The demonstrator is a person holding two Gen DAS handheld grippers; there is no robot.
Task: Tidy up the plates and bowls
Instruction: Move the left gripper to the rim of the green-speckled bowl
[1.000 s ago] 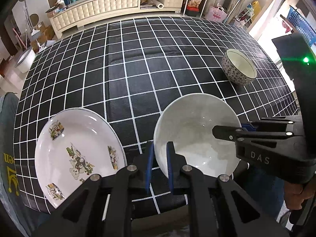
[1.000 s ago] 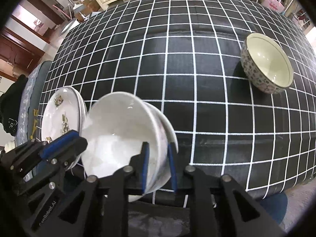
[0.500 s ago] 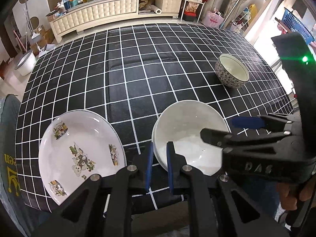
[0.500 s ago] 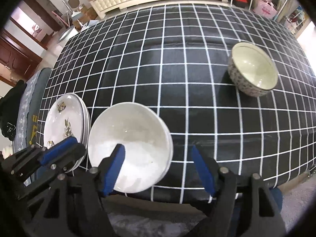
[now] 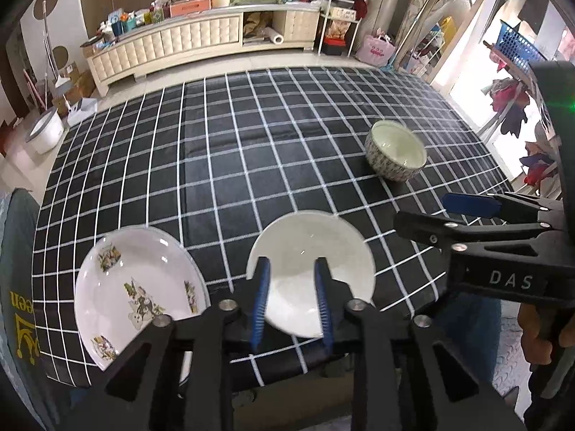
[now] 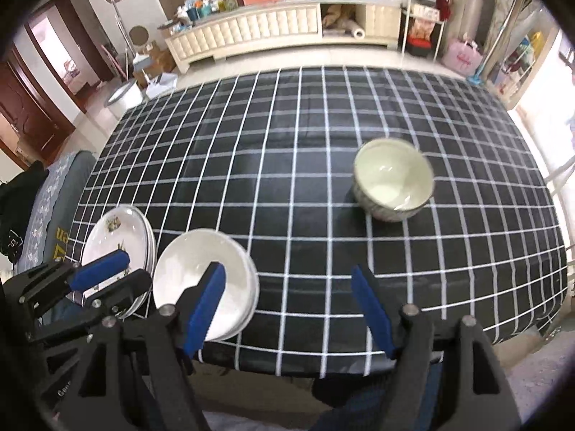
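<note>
A: Your left gripper (image 5: 291, 296) hangs above the near edge of the table (image 5: 222, 165). Its jaws are opening, and the blue pads (image 5: 261, 298) touch nothing. Through the gap you look down on the white bowls (image 5: 311, 269), which sit nested on the checked cloth just inside the near edge.

B: And your right gripper (image 6: 287, 309)?

A: Its jaws stand wide apart and are still spreading, with nothing between them but cloth below. One pad (image 6: 205, 305) overlaps the white bowls (image 6: 205, 280) in that view, yet it is above them, not on them.

B: Where are the other dishes?

A: The picture plates (image 5: 136, 294) lie stacked just left of the white bowls, close but apart from them. From the right wrist view you can see more than one rim in that stack (image 6: 118, 244). The patterned bowl (image 5: 395, 151) stands upright by itself, well away toward the far right of the table; it looks blurred in the right wrist view (image 6: 393, 190).

B: Can you see your own hand?

A: Part of it (image 5: 539, 337), at the right edge, wrapped around the right gripper's handle.
</note>
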